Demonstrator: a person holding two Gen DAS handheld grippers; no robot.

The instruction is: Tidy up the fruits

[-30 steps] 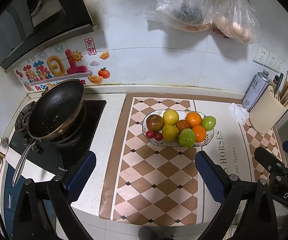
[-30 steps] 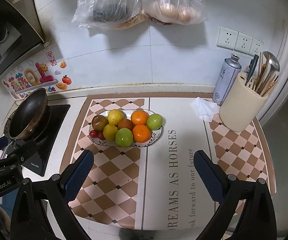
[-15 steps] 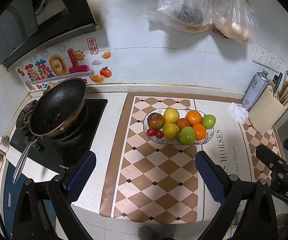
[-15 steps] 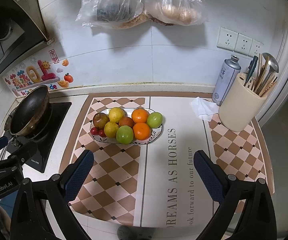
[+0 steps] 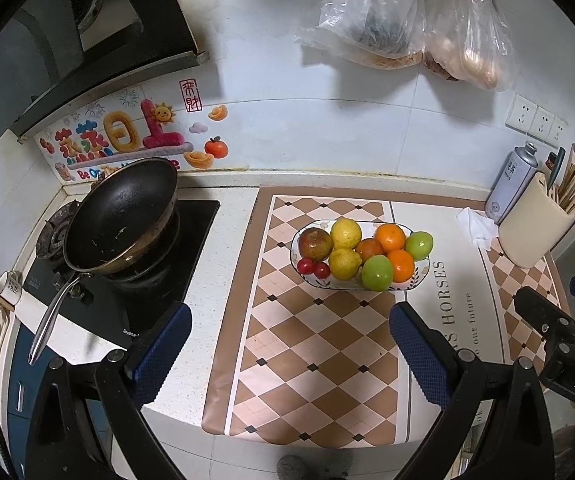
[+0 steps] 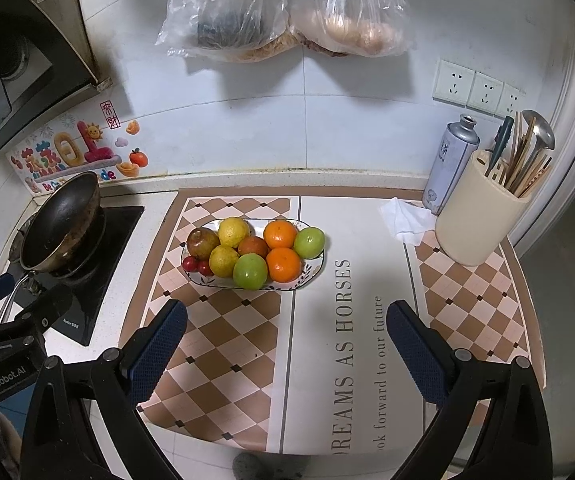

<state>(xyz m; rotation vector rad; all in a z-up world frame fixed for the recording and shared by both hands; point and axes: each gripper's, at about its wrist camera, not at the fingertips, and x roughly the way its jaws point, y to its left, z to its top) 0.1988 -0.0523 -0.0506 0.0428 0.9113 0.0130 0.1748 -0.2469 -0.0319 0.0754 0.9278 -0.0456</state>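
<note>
Black frying pan (image 5: pixel 121 216) on gas stove (image 5: pixel 127 276), ahead-left of left tongs, handle pointing back toward them. Checkered mat (image 6: pixel 231 344) on counter under and between both tongs. Cream utensil holder (image 6: pixel 475 216) ahead-right of right tongs, spray can (image 6: pixel 449 164) touching behind it, crumpled tissue (image 6: pixel 405 216) just beside. Two plastic bags (image 6: pixel 283 12) hang on wall far ahead. Wall sockets (image 6: pixel 475 90) above holder. Colourful sticker (image 5: pixel 127 140) behind pan.

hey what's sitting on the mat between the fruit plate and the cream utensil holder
Mostly bare mat with printed lettering. The only item there is a crumpled white tissue, lying close beside the utensil holder and apart from the fruit plate. The right wrist view shows it best.
</note>
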